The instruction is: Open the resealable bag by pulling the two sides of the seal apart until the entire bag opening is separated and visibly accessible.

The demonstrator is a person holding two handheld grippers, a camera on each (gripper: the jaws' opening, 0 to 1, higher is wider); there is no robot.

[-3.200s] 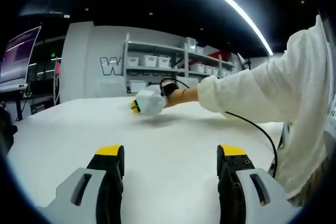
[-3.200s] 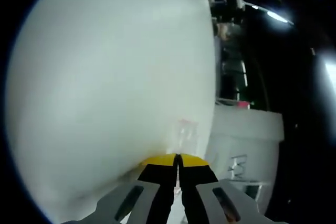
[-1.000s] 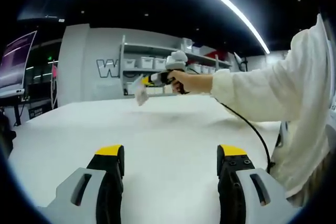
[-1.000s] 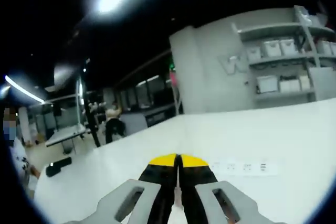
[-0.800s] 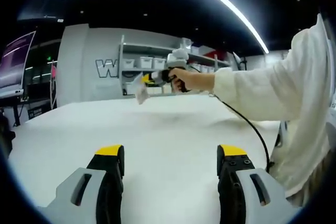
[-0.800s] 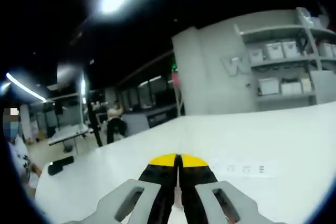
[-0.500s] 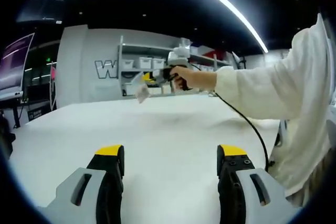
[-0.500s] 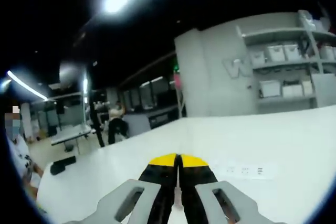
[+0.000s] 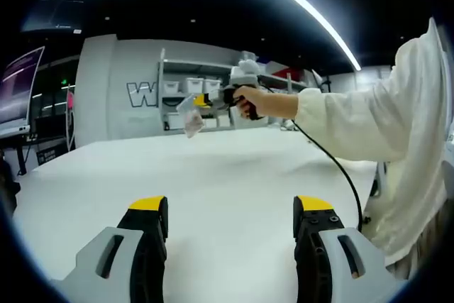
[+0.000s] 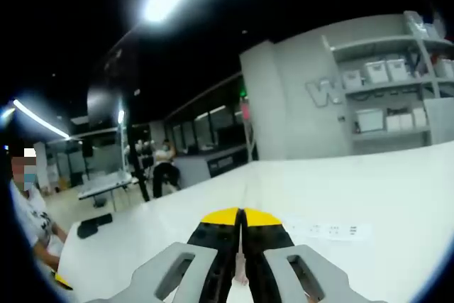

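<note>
Up above the table (image 9: 234,175), well ahead of your left gripper (image 9: 230,218), the bag (image 9: 189,113) hangs small and clear from the tip of your right gripper (image 9: 206,100), clear of the surface. Right gripper view: jaws pressed together with a thin clear edge pinched between the yellow tips (image 10: 240,219), so you're clamped on the bag near its top, most likely the seal side, though it's too small to confirm. The bag's long axis runs roughly vertical, dangling down from the pinch, bottom end free. Your left gripper sits low near the table, jaws spread wide and holding nothing. The key relation: the bag lies forward and up from the left gripper, slightly left of its centreline, and your right hand (image 9: 261,102) has it at arm's reach with the sleeve (image 9: 362,129) stretched across. The seal looks not yet opened, as far as can be told. Next you'd likely need the left gripper brought up to the bag's top edge to take the opposite lip, then pull apart. Risk: a thin film lip is easy to miss or to grab both layers at once. Shelves (image 9: 213,83) with bins stand behind, and a cable (image 9: 339,175) trails from the right gripper.
</note>
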